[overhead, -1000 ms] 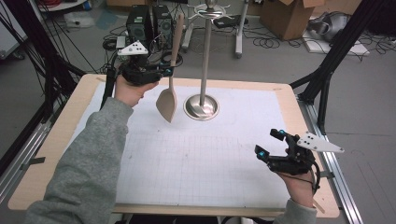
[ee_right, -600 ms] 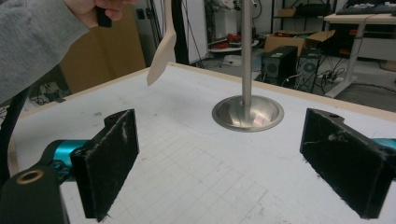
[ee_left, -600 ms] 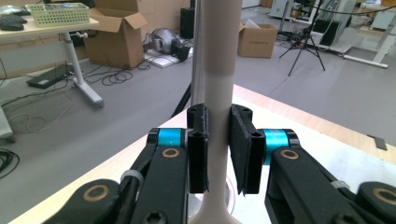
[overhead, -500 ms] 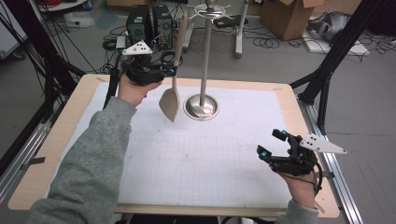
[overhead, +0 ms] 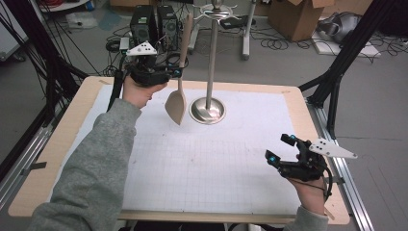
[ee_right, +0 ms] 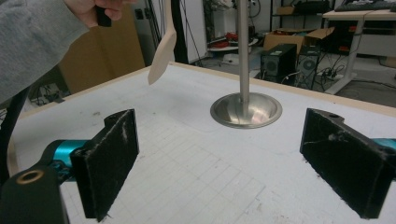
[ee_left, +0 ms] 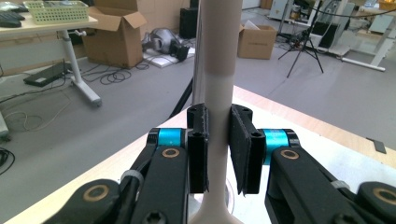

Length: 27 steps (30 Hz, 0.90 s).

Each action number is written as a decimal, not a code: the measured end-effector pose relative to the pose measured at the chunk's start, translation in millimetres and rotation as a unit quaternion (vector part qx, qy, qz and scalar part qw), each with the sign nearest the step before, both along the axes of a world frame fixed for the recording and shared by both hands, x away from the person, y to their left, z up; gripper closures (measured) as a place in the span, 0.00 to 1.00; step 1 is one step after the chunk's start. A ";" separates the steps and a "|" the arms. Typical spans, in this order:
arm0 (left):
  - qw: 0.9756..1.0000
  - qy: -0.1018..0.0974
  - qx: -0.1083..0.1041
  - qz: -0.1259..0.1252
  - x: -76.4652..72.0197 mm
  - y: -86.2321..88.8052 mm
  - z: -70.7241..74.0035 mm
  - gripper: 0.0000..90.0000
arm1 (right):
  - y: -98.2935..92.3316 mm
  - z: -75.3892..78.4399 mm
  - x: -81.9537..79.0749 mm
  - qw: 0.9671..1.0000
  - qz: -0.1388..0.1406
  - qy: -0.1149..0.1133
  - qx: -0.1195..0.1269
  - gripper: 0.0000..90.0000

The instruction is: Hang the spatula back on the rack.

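Note:
A pale wooden spatula (overhead: pixel 175 107) hangs upright above the back of the table, blade down and just over the mat. My left gripper (overhead: pixel 177 72) is shut on the middle of its handle (ee_left: pixel 219 93), with both black pads pressed against the wood. Just to the right stands a metal stand (overhead: pixel 208 110) with a round base, a tall pole and hooks at the top. My right gripper (overhead: pixel 279 148) hovers low over the front right of the mat, jaws open wide with nothing between them (ee_right: pixel 219 154). In the right gripper view, the spatula (ee_right: pixel 161 56) and the stand's base (ee_right: pixel 246 111) lie ahead.
A white gridded mat (overhead: pixel 202 163) covers the wooden table (overhead: pixel 72 144). Black frame struts (overhead: pixel 337 72) rise at both sides. On the floor beyond the far edge are computer towers (overhead: pixel 149 19), cables and cardboard boxes (overhead: pixel 293 17).

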<state>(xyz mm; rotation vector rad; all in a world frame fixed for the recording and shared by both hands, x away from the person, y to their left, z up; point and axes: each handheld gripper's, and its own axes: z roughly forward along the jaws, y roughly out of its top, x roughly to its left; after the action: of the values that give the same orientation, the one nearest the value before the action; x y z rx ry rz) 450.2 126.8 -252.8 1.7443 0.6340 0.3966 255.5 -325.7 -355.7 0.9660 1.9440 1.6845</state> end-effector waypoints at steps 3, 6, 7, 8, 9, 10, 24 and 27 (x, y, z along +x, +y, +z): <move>1.000 -0.003 0.000 0.001 -1.3 -2.2 3.1 0.86 | 0.0 0.2 -0.1 1.000 0.001 0.000 0.001 0.12; 1.000 -0.003 0.002 0.000 -1.7 -4.2 4.3 0.86 | -1.0 0.7 -0.5 1.000 0.001 -0.003 0.002 0.12; 1.000 -0.003 0.003 0.000 -1.6 -4.8 4.2 0.86 | -1.3 0.7 -0.9 1.000 0.000 -0.002 0.002 0.12; 1.000 -0.003 0.004 0.001 -1.4 -5.1 4.0 0.86 | -1.6 0.8 -1.3 1.000 0.000 -0.002 0.003 0.12; 1.000 -0.002 0.005 0.002 -1.0 -5.2 3.7 0.86 | -1.8 0.8 -1.7 1.000 -0.001 -0.003 0.003 0.12; 1.000 -0.001 0.006 0.003 -0.6 -5.3 3.5 0.86 | -2.0 0.9 -2.0 1.000 -0.001 -0.003 0.003 0.12; 1.000 0.006 0.004 0.002 5.2 -7.8 2.0 0.86 | -3.7 -0.1 -2.7 1.000 -0.001 -0.002 0.003 0.12; 1.000 0.007 0.005 0.000 6.2 -8.2 0.9 0.86 | -5.0 0.1 -3.5 1.000 -0.004 -0.002 0.005 0.12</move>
<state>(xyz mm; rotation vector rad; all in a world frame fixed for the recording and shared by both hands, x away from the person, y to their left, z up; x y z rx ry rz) 456.4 118.6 -251.9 1.7581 0.6422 0.3891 251.9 -330.7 -355.6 0.9715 1.9290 1.6911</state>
